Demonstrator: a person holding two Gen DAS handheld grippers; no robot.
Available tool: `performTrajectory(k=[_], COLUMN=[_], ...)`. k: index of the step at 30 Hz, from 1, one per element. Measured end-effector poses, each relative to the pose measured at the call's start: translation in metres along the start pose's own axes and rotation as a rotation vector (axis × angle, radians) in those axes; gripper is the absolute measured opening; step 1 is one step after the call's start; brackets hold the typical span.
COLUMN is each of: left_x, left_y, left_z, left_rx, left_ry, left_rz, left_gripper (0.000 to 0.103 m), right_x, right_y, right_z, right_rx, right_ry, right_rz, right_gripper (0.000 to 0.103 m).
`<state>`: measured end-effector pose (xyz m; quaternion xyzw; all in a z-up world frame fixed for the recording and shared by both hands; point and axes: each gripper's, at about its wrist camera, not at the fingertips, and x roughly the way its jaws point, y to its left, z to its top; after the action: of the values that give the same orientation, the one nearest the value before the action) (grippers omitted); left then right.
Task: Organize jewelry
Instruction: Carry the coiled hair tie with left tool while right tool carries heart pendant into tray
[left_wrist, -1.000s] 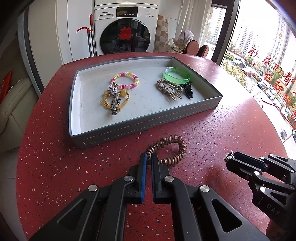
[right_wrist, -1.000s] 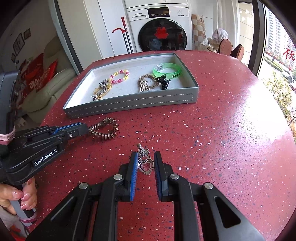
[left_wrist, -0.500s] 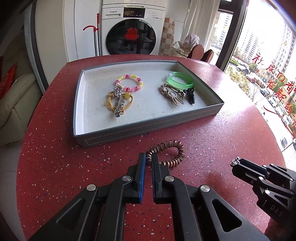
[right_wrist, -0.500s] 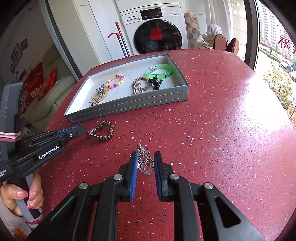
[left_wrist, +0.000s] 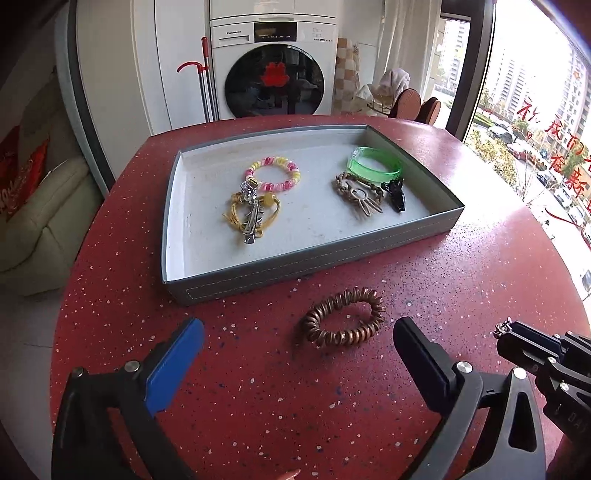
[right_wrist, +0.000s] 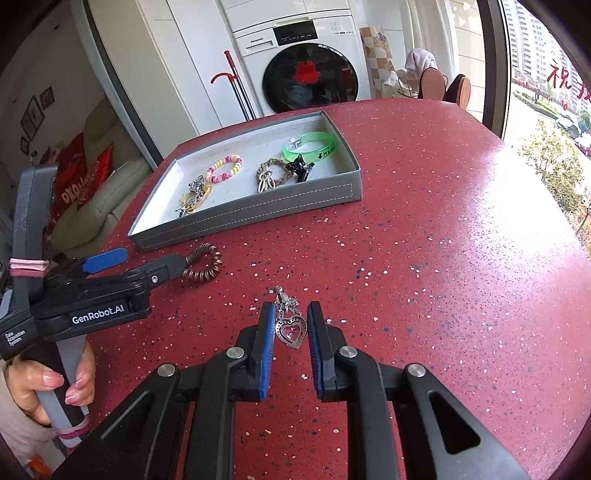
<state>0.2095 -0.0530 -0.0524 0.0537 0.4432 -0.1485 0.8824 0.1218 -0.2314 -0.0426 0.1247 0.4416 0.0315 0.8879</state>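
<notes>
**Left tool lets go of the coil bracelet**

Since a second ago my left tool (left_wrist: 297, 354) has gone from pinched tight to spread wide — its jaws are opening, and the copper coil bracelet (left_wrist: 343, 317) lies free on the red surface (left_wrist: 480, 266) just ahead of them, nearer the right finger, touched by neither pad as far as I can tell. From the right wrist view that same bracelet (right_wrist: 202, 263) sits just beyond the left tool's tips, between them and the near wall of the grey tray (right_wrist: 258, 214).

My right tool (right_wrist: 290, 328) is clenched on the silver heart pendant (right_wrist: 291, 331) — the heart hangs between the two blue pads, with its small charms and clasp poking out past the fingertips. It hovers over bare surface, well apart from the tray.

Inside the tray (left_wrist: 306, 269) I see two clusters. On the left, a pink-and-yellow bead bracelet (left_wrist: 272, 173) touches a yellow cord piece with a silver clip (left_wrist: 251, 216) on top of it. On the right, a green bangle (left_wrist: 373, 165), a braided brown bracelet (left_wrist: 360, 194) and a black claw clip (left_wrist: 395, 192) lie close together.

My left hand (right_wrist: 55, 387) grips the left tool's handle.
</notes>
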Motion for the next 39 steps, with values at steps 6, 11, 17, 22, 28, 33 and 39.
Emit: performTrajectory(k=[6,11,17,22,28,33,39], left_x=[0.018,0.031,0.028,0.022,0.012,0.001,-0.013], left_y=[0.0,-0.006,-0.02,-0.026,-0.017,-0.007,-0.001], left_z=[0.008,0.004,-0.008,-0.011,-0.012,-0.011,-0.004], left_rx=[0.022,0.068,0.142,0.166,0.104,0.084,0.069], left_ry=[0.027,0.072,0.06,0.063,0.062,0.043,0.009], left_rz=[-0.017,-0.029,-0.044,-0.072,-0.116,-0.131,-0.15], left_gripper=[0.098,0.077,0.057,0.029,0.029,0.029,0.029], right_x=[-0.005,-0.005,-0.005,-0.008,-0.011,-0.013,-0.012], right_y=[-0.004,-0.005,-0.004,-0.004,-0.006,-0.003,0.006], right_z=[0.0,0.0,0.001,0.004,0.009,0.012,0.02], right_rx=[0.004,0.006,0.004,0.008,0.031,0.036,0.017], right_ry=[-0.006,-0.007,-0.001,-0.005,-0.005,-0.003,0.0], right_rz=[-0.007,-0.009,-0.01,-0.013,-0.002,0.006,0.015], right_gripper=[0.019,0.019,0.019,0.019,0.019,0.019,0.019])
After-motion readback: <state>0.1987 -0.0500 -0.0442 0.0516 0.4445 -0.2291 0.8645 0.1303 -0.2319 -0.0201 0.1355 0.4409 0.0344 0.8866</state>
